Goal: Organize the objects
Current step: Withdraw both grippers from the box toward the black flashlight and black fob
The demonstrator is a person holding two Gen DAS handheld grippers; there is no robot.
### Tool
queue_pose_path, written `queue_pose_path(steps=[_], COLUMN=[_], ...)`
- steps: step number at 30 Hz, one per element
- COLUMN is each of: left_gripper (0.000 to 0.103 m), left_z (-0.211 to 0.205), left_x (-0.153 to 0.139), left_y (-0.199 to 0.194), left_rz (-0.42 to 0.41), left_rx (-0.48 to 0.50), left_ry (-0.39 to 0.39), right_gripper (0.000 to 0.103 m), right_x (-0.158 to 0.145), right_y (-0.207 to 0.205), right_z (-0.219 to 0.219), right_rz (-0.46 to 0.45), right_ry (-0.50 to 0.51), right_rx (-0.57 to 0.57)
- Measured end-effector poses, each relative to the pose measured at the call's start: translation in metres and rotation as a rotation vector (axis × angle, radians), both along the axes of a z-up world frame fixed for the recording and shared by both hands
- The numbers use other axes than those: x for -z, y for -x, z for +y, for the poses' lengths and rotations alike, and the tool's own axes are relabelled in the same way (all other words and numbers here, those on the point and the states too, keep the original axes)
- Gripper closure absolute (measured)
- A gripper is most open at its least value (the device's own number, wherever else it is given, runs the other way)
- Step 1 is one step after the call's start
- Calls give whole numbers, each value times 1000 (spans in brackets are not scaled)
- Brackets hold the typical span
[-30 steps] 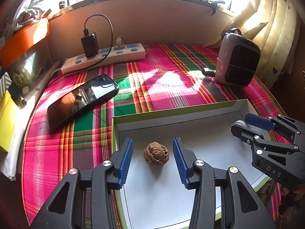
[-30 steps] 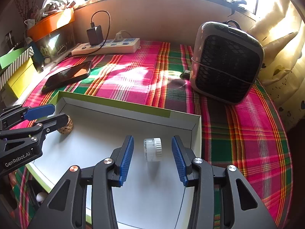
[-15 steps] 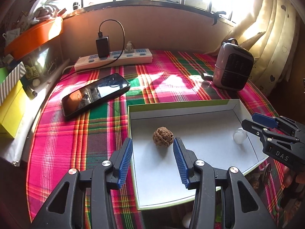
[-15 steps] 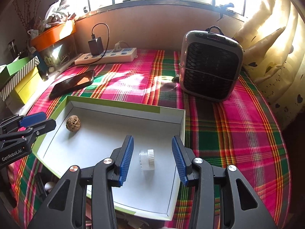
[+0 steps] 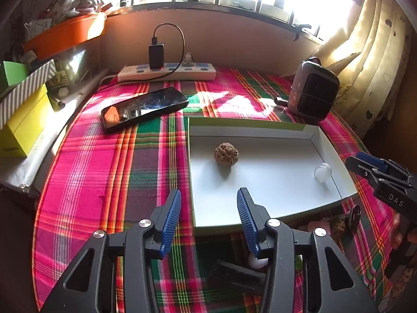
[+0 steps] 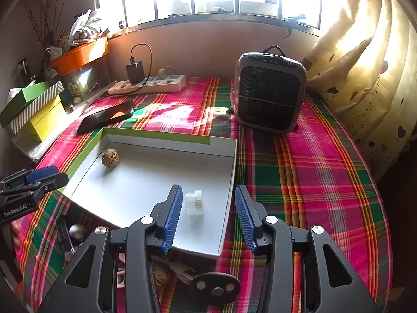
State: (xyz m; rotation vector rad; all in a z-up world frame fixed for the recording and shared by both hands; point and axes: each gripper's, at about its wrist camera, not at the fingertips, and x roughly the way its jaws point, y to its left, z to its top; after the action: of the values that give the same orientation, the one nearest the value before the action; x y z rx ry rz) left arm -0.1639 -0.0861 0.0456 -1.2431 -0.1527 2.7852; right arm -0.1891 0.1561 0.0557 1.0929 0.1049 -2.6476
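"GenRobot.AI" on left gripper (image 6: 49, 180) — "DAS" on right gripper (image 5: 365, 163)

Both tongs (image 5: 208, 219) (image 6: 208, 214) agape, empty

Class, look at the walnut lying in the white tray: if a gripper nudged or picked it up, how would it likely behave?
The walnut looks round, so a nudge would probably send it rolling across the smooth floor of the white tray. Its wrinkled, ridged shell likely gives the ribbed pads some grip. It appears hard-shelled and stiff, so it should not deform in a light pinch, though it could squirt sideways if caught off-centre.
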Motion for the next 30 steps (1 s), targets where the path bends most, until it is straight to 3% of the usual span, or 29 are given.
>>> queue_pose_path(steps=[17, 30], left_gripper=[60, 55], left_z=[-8, 1], left_x=[16, 19], left_y=[-36, -48], left_rz=[-36, -64], left_rx=[-25, 9], left_ry=[-36, -69], right_gripper=[55, 42], right_x=[20, 43], right_y=[-42, -47], right_z=[38, 31], right_rz=[-30, -89], right_ry=[32, 51], right_rx=[55, 16])
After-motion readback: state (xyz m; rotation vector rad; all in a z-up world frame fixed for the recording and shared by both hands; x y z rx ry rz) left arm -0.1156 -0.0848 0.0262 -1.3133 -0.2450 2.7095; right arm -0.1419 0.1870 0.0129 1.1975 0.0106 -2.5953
